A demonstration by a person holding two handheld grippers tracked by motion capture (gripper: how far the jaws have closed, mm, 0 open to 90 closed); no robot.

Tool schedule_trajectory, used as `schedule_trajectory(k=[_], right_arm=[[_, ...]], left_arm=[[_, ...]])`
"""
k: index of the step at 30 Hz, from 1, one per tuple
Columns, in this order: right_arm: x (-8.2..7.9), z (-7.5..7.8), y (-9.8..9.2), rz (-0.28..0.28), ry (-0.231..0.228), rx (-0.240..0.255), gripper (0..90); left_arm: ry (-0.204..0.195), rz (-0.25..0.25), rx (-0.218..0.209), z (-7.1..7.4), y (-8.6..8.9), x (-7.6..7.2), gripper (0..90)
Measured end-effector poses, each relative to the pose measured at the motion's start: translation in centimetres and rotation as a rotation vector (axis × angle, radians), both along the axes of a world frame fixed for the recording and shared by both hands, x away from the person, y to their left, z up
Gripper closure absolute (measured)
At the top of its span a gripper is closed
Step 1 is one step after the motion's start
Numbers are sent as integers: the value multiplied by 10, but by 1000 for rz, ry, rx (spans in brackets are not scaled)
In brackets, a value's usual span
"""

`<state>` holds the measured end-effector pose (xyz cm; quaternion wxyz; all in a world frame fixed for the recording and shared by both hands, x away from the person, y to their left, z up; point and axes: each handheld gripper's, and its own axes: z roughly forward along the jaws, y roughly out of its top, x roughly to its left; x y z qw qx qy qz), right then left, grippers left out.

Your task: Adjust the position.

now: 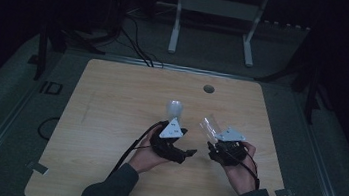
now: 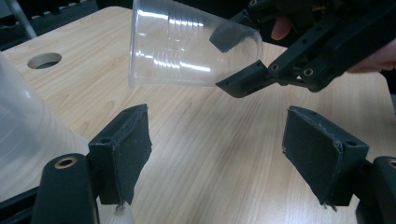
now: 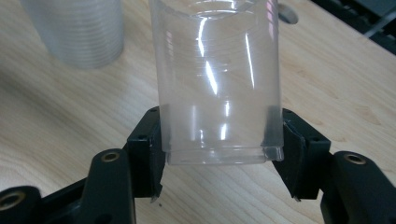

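Nearest the person, two sleeved forearms come in over the wooden counter [image 1: 109, 120], each hand carrying a black tool. The left tongs [image 2: 217, 154] stand apart with nothing between their pads, only bare wood showing in the gap. Just to their left in the left gripper view rises the cloudy wall of a stack of cups [image 2: 28, 140], standing on the counter close against the left jaw.

The right tongs [image 3: 222, 149] are clamped on the base of a clear plastic cup [image 3: 219, 70], one pad pressed to each side. Seen from the left gripper view, that cup is held off the wood and tipped on its side, its open mouth facing away from the right hand.

Farther off lies a round hole [image 1: 208, 88] in the counter, and beyond it a white frame [image 1: 218, 12] on the floor.
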<state>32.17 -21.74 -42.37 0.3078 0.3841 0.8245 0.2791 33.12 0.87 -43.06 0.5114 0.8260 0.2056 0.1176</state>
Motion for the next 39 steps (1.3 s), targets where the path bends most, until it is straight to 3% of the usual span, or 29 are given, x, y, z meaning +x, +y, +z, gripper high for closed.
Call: schedule_trajectory(k=[14,22,33,39], right_arm=[[-12,0,-4,-53,-117,151,415],[-17,-2,-6,-68,-166,216,414],[-22,-1,-9,-77,-242,261,412],[-23,-3,-11,-77,-250,268,412]], left_arm=[[2,38,-53,8,-2,-2,243],[-1,70,-44,11,-5,-2,243],[37,83,-83,16,-8,2,244],[42,83,-98,17,-8,3,251]])
